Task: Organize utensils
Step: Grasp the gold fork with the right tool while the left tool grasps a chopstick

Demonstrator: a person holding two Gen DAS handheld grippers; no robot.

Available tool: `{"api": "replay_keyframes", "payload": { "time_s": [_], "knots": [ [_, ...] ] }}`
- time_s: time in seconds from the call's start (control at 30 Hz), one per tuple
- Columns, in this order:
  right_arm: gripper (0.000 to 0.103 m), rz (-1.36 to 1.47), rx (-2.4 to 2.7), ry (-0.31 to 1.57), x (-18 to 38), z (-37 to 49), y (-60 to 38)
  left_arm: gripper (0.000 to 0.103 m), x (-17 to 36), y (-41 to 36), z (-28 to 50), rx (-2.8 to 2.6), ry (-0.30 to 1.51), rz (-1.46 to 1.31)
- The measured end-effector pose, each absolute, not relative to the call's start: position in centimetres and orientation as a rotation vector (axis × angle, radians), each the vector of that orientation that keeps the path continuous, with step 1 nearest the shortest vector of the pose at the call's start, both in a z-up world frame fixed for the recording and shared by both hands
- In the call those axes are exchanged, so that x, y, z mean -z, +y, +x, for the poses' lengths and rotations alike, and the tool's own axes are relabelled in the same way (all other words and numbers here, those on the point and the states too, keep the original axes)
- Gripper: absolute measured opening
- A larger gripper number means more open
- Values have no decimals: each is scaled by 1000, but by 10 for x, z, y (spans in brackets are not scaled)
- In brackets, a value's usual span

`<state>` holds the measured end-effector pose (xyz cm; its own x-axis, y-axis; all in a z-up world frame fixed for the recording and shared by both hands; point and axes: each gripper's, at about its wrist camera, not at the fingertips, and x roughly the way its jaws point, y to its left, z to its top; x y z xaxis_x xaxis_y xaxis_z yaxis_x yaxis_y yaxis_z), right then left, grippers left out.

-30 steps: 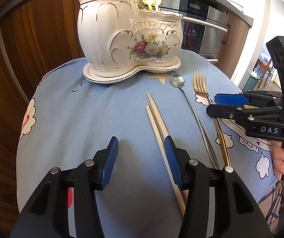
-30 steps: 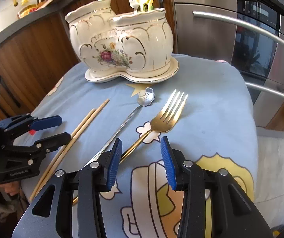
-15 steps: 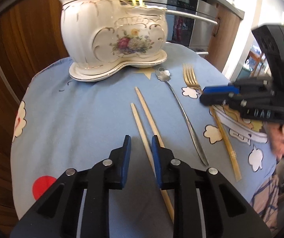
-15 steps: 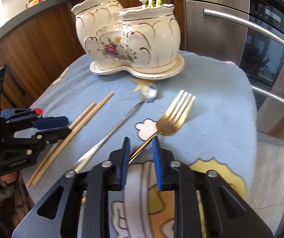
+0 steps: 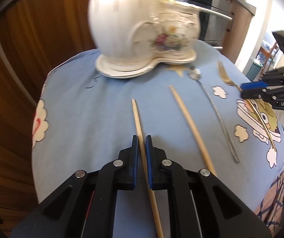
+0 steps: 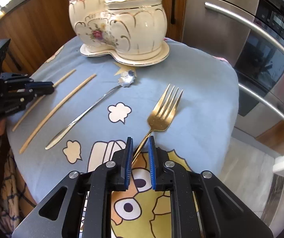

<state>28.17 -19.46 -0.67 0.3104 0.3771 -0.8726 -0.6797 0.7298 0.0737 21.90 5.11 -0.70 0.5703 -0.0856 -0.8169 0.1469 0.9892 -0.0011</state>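
Left gripper (image 5: 141, 138), previously apart, now clamps one chopstick (image 5: 137, 117), separated from its mate (image 5: 189, 123). Right gripper (image 6: 140, 140) has narrowed around the gold fork (image 6: 161, 109); contact indeterminate. Spoon (image 6: 94, 107) lies between.

My grippers are black with blue pads (image 6: 151, 162). The cloth (image 6: 201, 103) is pale blue with white clouds and a yellow cartoon figure. The holder (image 6: 122, 25) is cream, gold-trimmed, with what looks like a pink rose. The fork (image 6: 162, 111) is gold, the chopsticks (image 5: 191, 127) pale wood.
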Motion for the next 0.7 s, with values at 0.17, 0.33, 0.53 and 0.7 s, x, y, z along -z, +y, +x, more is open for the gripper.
{"api": "replay_keyframes", "payload": {
  "time_s": [0.17, 0.33, 0.53, 0.7],
  "knots": [
    [26, -307, -699, 1054, 11, 283, -193, 12, 6, 64, 221, 171, 990, 13],
    [19, -381, -725, 1060, 10, 280, -186, 20, 3, 68, 225, 226, 1034, -29],
    [15, -522, -782, 1094, 7, 283, -184, 26, 3, 57, 228, 268, 1102, 69],
    [14, -593, -783, 1176, 7, 297, -188, 23, 1, 56, 239, 313, 1188, 129]
  ]
}}
